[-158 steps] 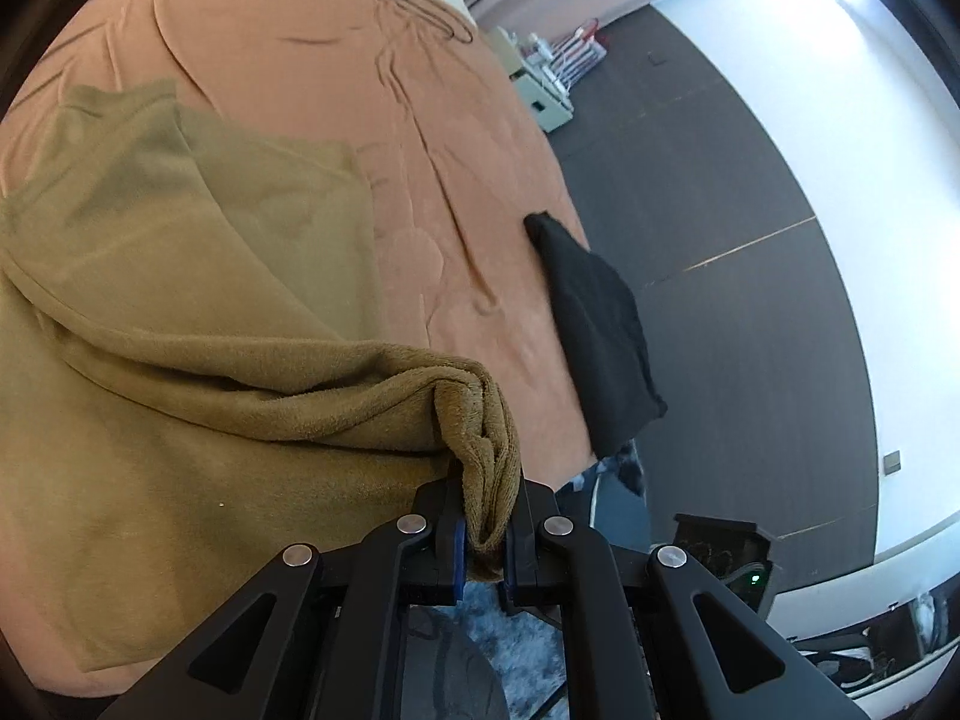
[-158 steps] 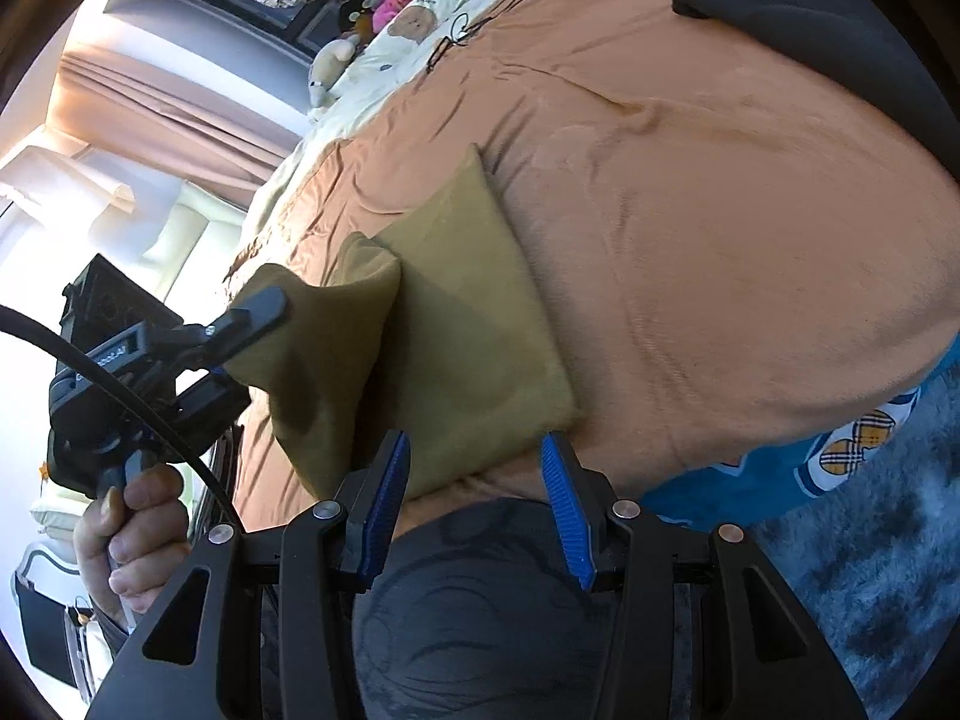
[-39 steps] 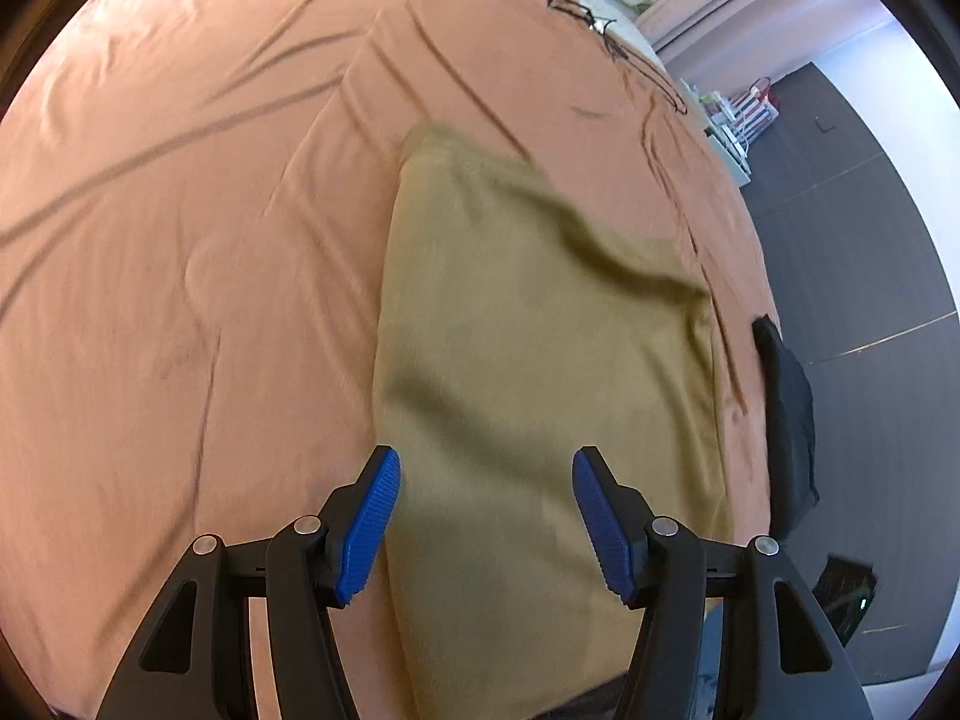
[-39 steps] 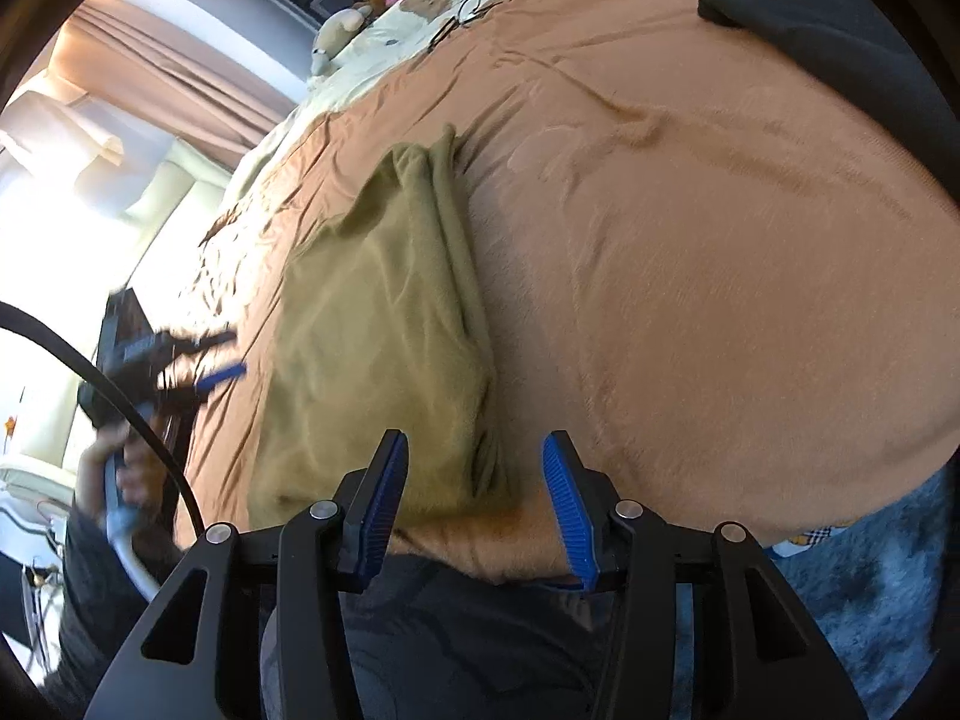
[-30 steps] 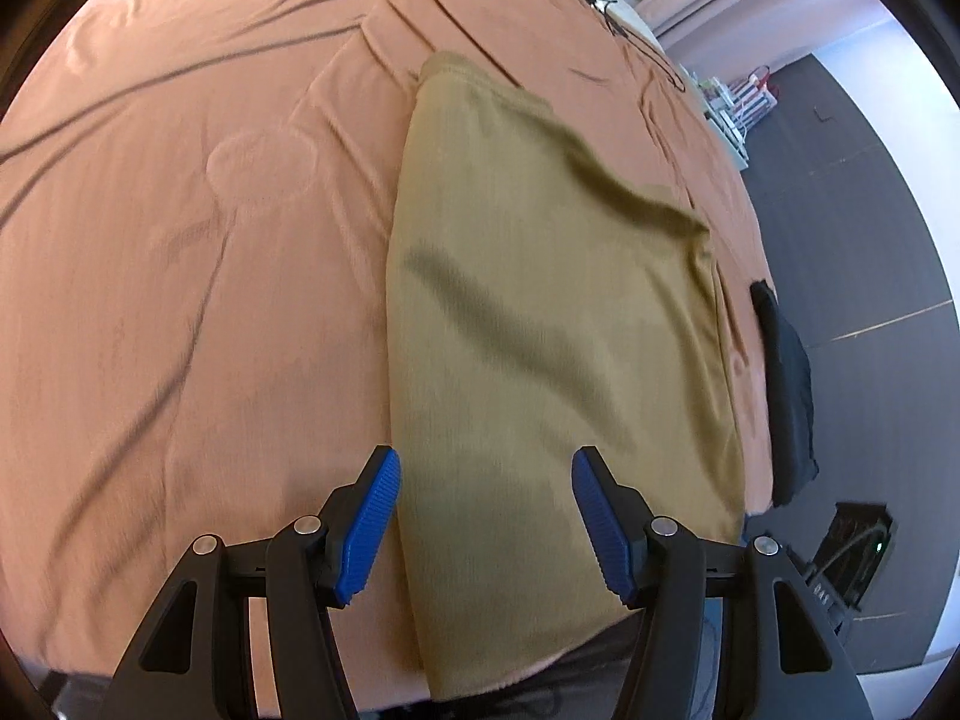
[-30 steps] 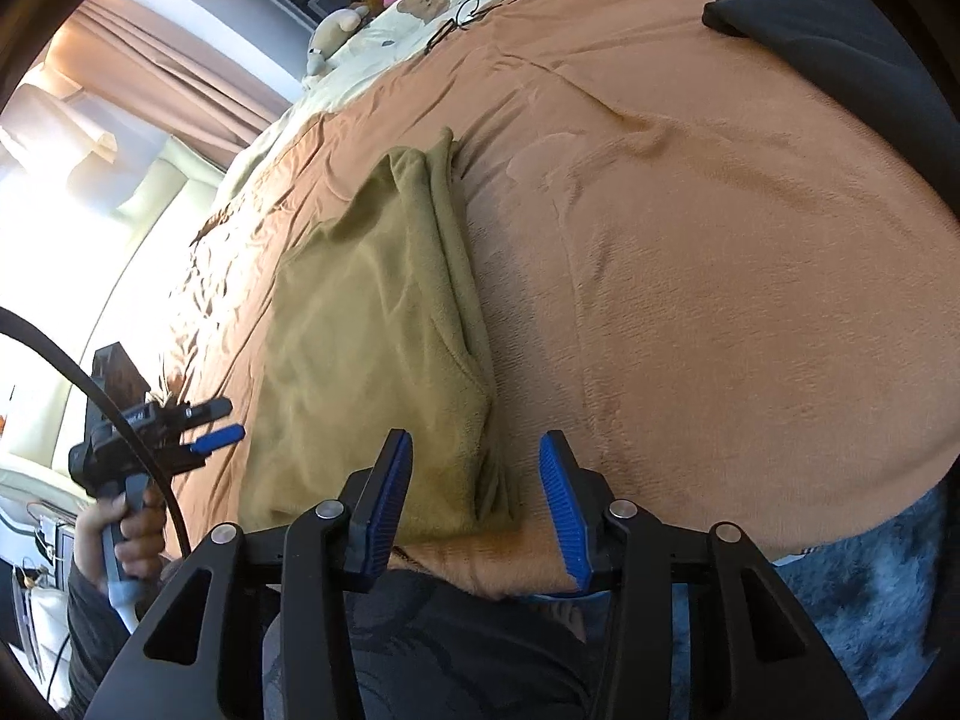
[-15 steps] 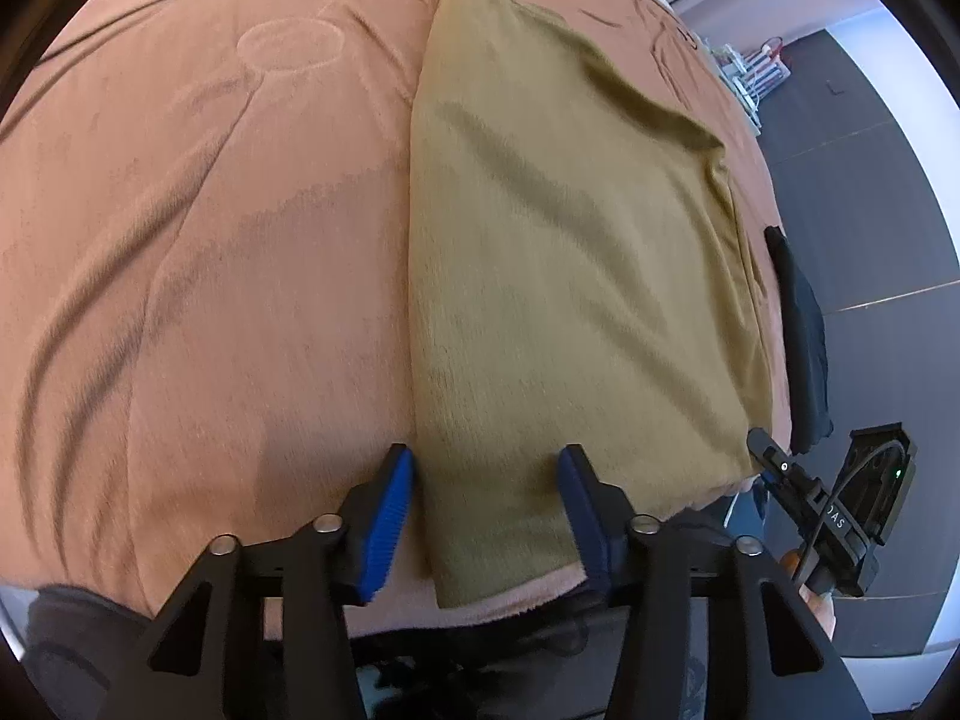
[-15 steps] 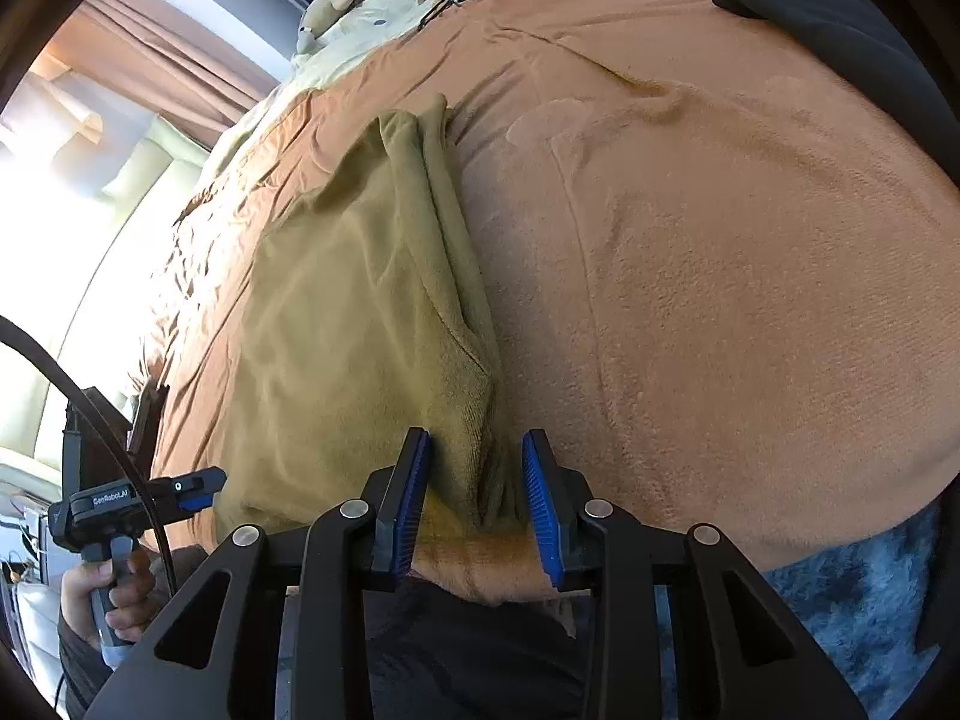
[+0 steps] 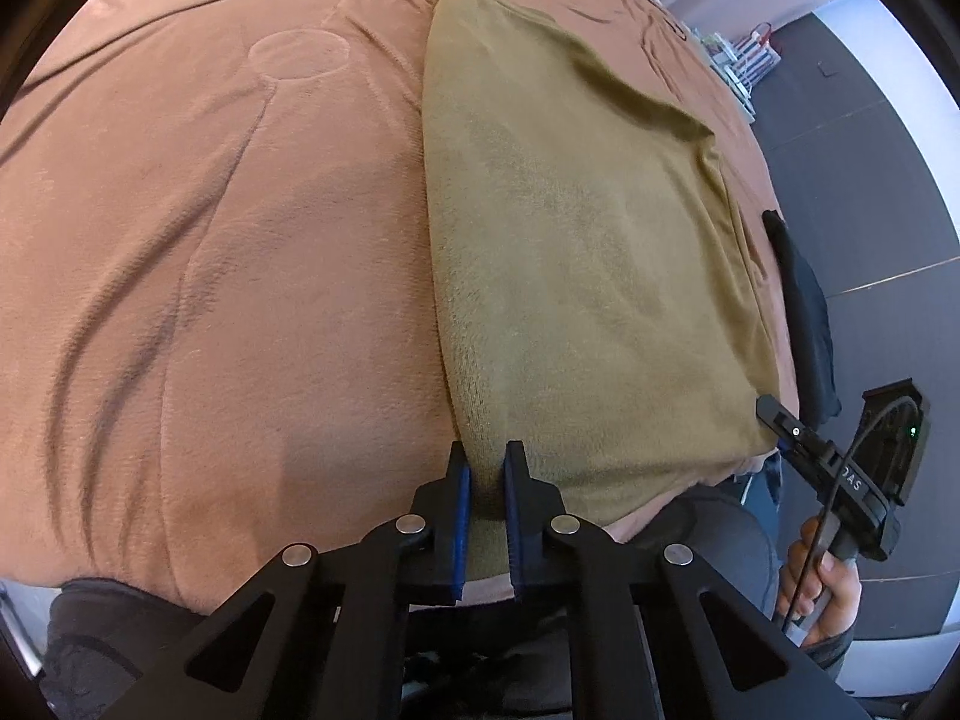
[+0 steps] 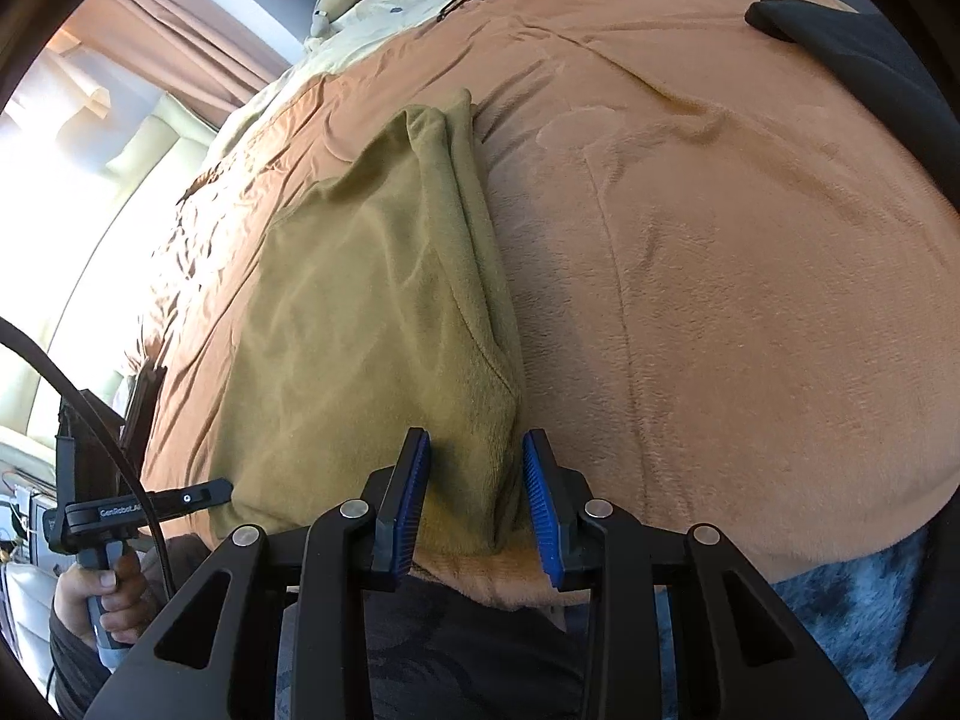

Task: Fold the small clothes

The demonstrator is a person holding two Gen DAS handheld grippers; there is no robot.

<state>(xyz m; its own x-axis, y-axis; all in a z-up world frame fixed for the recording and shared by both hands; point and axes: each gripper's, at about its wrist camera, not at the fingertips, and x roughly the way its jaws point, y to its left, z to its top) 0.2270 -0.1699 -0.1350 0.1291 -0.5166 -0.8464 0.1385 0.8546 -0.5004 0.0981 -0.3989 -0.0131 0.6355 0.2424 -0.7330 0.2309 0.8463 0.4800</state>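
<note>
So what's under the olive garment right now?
The olive garment lies flat on the orange-brown blanket, which shows all around it. Whether anything else sits beneath its folded layers is hidden.

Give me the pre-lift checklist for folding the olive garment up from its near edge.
1. Left hand-held gripper shut on olive garment near corner: ok.
2. Right hand-held gripper clamped on the other near corner: not ok, jaws straddle it, apart.
3. Garment flat: not ok, ridge along the right edge.
4. Black garment apart from olive one: ok.
5. Blanket pinched too: cannot tell.
</note>
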